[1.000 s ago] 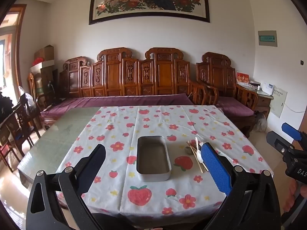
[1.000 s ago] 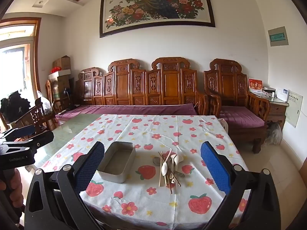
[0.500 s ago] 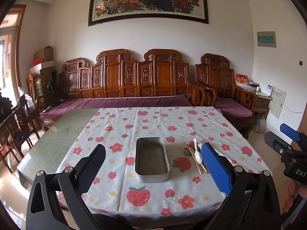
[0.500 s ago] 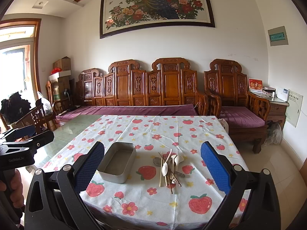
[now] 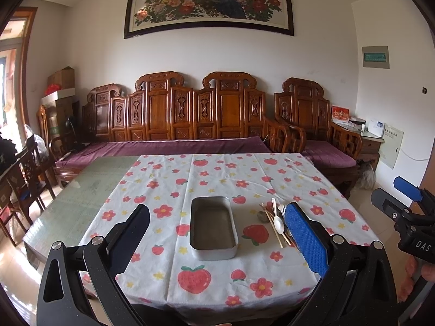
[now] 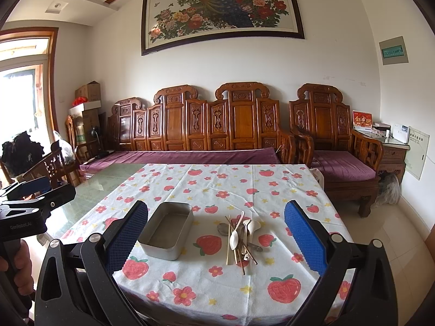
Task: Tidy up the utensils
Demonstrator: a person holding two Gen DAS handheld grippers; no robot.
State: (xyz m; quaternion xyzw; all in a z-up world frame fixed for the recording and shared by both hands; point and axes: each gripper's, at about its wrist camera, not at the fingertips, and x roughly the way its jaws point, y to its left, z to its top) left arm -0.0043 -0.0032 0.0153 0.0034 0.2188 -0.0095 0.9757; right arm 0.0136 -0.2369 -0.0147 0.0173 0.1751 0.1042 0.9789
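An empty metal tray (image 5: 213, 226) (image 6: 167, 229) sits near the front of a table with a strawberry-print cloth (image 5: 217, 179) (image 6: 217, 190). To its right lies a pile of utensils (image 6: 242, 237): white spoons, metal spoons and wooden chopsticks. In the left wrist view the pile (image 5: 276, 221) is partly hidden behind my blue fingertip. My left gripper (image 5: 217, 241) is open and empty, in front of the tray. My right gripper (image 6: 216, 239) is open and empty, in front of the tray and pile. Each gripper also shows at the edge of the other view.
The cloth covers the right part of a glass-topped table (image 5: 76, 203). A carved wooden sofa with purple cushions (image 5: 174, 146) stands behind it, with an armchair (image 6: 337, 146) at the right. Chairs (image 5: 24, 179) stand at the left.
Both grippers have drifted slightly. The tray and utensils have not moved. The jaws stay open.
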